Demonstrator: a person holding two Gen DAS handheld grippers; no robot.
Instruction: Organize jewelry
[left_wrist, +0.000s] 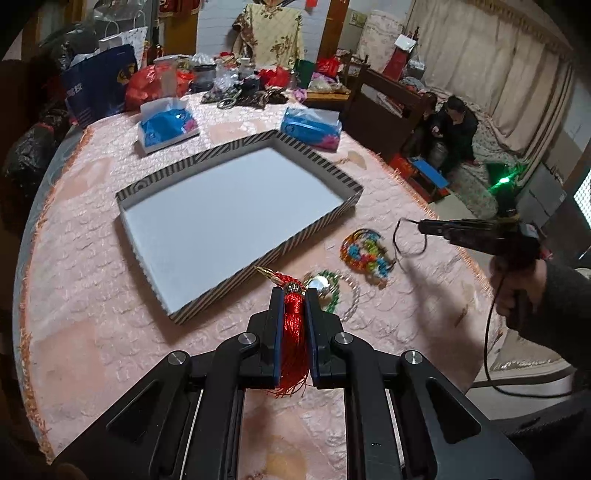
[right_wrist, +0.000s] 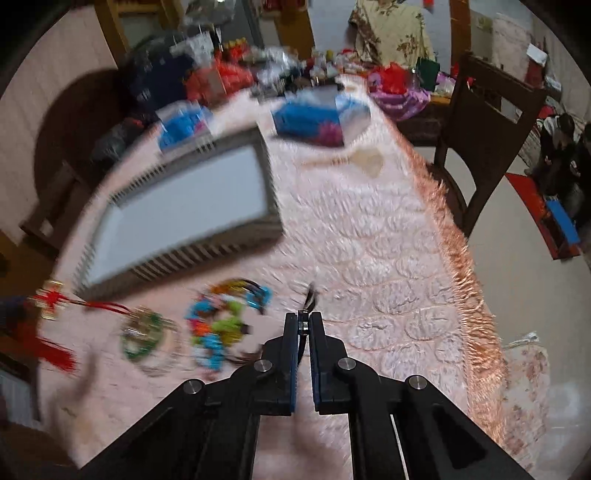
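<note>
free: striped tray interior, open from above | blocking: tissue packs behind it, bracelets beside it

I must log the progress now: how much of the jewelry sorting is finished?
Nothing looks done: the striped box is empty. In hand: the left claw grips the red tassel, and the right claw pinches a thin black cord. Left on the pink cloth: the colourful beaded piece and the green and clear bead bracelets.

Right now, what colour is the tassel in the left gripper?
Red tassel; clearest in the left wrist view.
</note>
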